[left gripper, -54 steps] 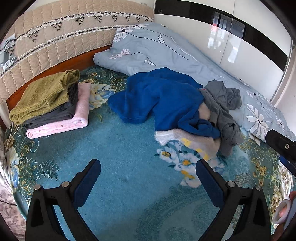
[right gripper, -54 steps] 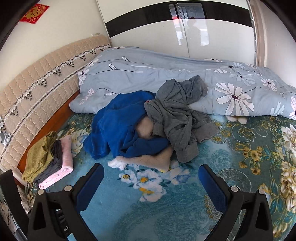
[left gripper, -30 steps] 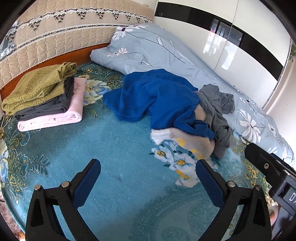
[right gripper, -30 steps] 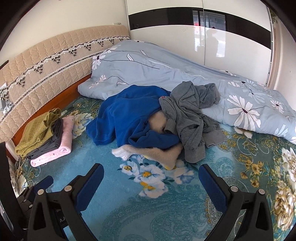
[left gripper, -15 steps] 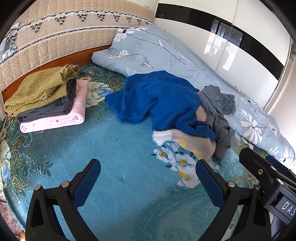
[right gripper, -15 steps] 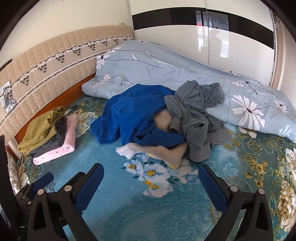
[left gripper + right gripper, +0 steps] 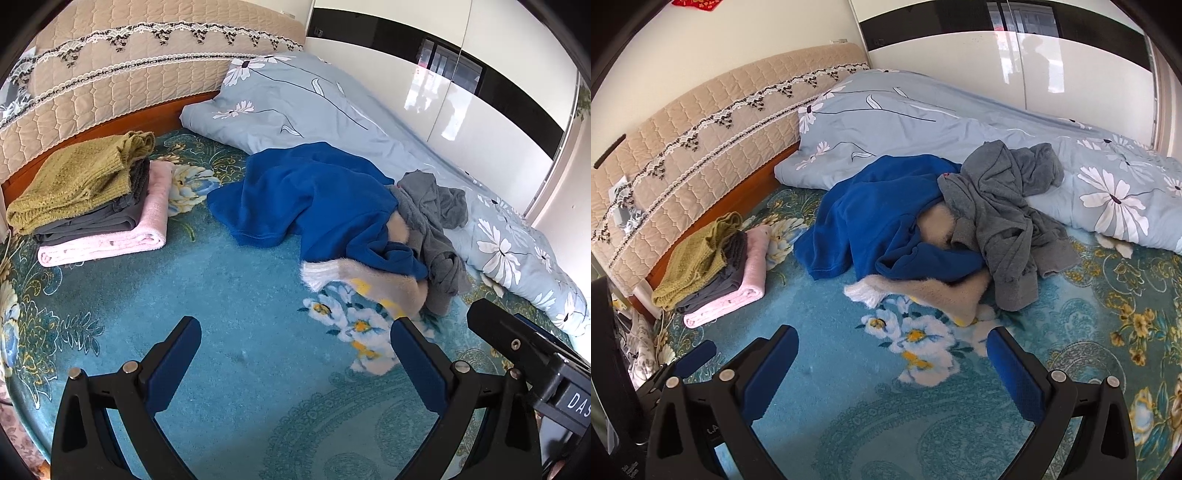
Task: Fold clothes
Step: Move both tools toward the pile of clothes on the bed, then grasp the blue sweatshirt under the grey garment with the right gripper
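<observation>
A heap of unfolded clothes lies mid-bed: a blue fleece (image 7: 314, 195) (image 7: 871, 218), a grey garment (image 7: 432, 221) (image 7: 1001, 214) draped over its right side, and a beige fuzzy piece (image 7: 373, 280) (image 7: 923, 288) sticking out underneath. By the headboard sits a folded stack: olive knit (image 7: 74, 181) (image 7: 694, 262) on dark grey on pink (image 7: 110, 240) (image 7: 738, 291). My left gripper (image 7: 295, 350) hovers open over bare bedspread, short of the heap. My right gripper (image 7: 892, 354) is also open and holds nothing, just in front of the beige piece.
The teal floral bedspread (image 7: 229, 295) (image 7: 1108, 332) covers the bed. A light blue flowered duvet (image 7: 295, 103) (image 7: 923, 122) lies along the far side by white wardrobe doors (image 7: 1034, 66). The quilted beige headboard (image 7: 129, 74) bounds the left. The right gripper's body (image 7: 535, 369) shows at the left view's right edge.
Both grippers stayed open and drifted slightly over the bed; the right gripper's body has come further into the left view. The clothes have not moved.
</observation>
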`<state>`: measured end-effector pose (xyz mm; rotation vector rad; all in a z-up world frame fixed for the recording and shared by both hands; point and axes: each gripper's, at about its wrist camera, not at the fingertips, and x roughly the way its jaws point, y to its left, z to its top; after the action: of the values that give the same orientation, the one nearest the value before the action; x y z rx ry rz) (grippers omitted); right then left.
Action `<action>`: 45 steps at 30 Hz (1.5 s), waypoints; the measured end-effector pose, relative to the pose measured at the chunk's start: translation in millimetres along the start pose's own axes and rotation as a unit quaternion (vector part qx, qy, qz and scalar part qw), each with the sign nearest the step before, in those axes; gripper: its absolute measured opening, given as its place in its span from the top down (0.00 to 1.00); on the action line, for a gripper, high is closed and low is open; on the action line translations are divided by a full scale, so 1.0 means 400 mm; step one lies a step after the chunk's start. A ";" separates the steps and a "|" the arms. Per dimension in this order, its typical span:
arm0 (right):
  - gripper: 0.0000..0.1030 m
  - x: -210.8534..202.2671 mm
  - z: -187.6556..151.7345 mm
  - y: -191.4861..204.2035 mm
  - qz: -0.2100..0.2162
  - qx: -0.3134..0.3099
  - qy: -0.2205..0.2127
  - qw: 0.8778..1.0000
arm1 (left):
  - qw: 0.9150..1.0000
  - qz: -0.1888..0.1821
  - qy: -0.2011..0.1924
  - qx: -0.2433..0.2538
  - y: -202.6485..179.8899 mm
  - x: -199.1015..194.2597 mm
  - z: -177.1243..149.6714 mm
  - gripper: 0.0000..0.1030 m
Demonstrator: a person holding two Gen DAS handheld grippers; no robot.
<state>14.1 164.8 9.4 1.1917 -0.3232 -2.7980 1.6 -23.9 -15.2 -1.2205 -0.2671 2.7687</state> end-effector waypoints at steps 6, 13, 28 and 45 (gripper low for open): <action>0.00 0.025 0.082 -0.067 0.042 0.055 0.000 0.998 | 0.998 0.015 -0.041 -0.038 0.053 -0.056 0.046 0.01; 0.09 0.183 0.217 -0.113 0.120 0.147 0.028 0.982 | 0.996 0.040 -0.065 -0.046 0.122 -0.089 0.081 0.01; 0.51 0.506 0.290 -0.181 0.114 0.313 0.097 0.938 | 0.986 0.012 -0.051 -0.157 0.223 -0.085 0.019 0.01; 0.87 0.596 0.269 -0.221 0.151 0.434 0.083 0.884 | 0.978 -0.022 -0.057 -0.201 0.253 -0.071 -0.005 0.01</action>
<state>-228.1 230.6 -105.6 1.3143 -1.6986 -2.2525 19.7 -127.5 -16.6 -1.1061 -0.8889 2.8361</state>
